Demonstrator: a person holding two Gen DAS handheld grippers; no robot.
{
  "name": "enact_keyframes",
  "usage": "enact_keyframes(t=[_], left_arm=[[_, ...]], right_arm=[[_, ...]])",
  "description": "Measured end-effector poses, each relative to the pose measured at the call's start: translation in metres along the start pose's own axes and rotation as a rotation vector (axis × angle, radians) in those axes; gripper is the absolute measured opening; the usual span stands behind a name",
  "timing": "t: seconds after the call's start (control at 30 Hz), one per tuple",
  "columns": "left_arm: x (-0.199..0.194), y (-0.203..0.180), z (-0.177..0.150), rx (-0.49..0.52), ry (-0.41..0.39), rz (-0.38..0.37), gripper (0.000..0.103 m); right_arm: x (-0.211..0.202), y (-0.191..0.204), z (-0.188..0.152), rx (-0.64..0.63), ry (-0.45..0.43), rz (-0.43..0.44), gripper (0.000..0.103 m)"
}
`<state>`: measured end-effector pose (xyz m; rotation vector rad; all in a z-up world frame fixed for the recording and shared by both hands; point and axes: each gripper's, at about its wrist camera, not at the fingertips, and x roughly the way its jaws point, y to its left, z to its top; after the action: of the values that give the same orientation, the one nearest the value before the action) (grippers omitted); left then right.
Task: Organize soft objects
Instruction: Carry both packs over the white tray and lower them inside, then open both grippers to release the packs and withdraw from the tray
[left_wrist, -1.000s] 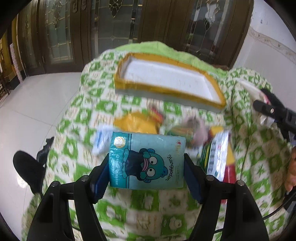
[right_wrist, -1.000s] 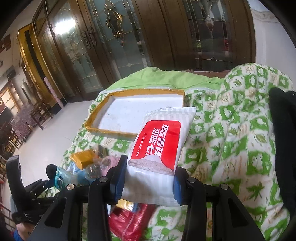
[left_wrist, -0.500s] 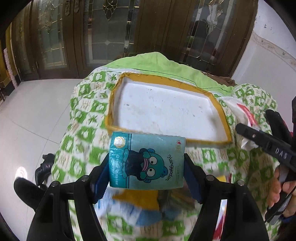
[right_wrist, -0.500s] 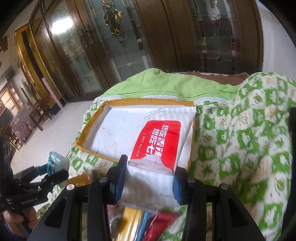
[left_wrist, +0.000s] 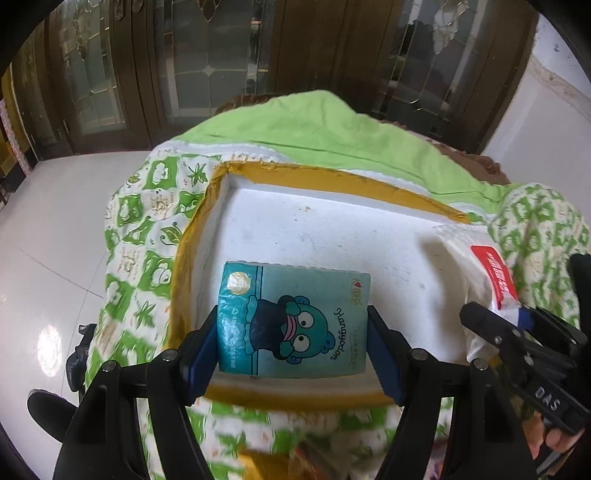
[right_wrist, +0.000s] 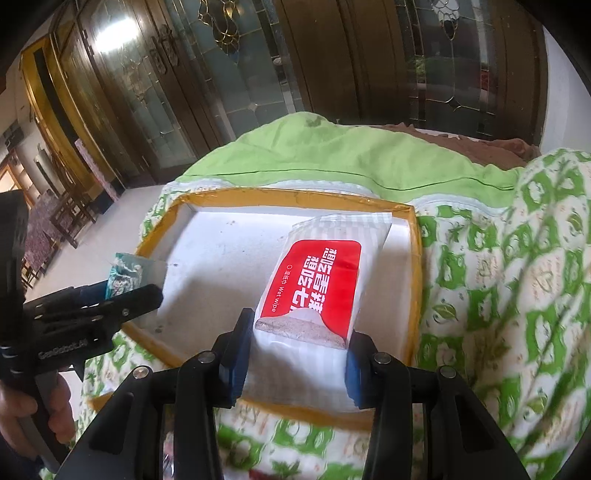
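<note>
Packs now hang over the yellow-rimmed foam tray (left_wrist: 369, 236), having come in from the clutter beside it. Left gripper (left_wrist: 291, 350) clamps the teal tissue pack (left_wrist: 295, 317); right gripper (right_wrist: 295, 362) clamps the wet-wipe pack (right_wrist: 314, 288), so release looks next.

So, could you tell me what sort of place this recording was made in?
Most likely a room in a home: tall dark wooden doors with leaded glass, a glossy white tiled floor, and what looks like a bed under a green-patterned quilt where the tray sits.

Probably a home: carved glazed wooden doors (right_wrist: 229, 74), glossy tiled floor (left_wrist: 48, 229), green patterned quilt (right_wrist: 517, 266).
</note>
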<state>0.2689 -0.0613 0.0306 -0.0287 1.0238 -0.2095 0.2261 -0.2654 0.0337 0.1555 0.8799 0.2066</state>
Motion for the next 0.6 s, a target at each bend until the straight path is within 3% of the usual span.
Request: enact_keyframes(t=[0.4, 0.6], left_arm=[[0.039, 0.001, -0.005, 0.008, 0.073, 0.044, 0.072], [0.044, -0.003, -0.001, 0.017, 0.095, 0.045, 0.074]], right_arm=[[0.038, 0.004, -0.016, -0.028, 0.099, -0.020, 0.046], [0.042, 0.009, -0.021, -0.044, 0.098, -0.027, 0.047]])
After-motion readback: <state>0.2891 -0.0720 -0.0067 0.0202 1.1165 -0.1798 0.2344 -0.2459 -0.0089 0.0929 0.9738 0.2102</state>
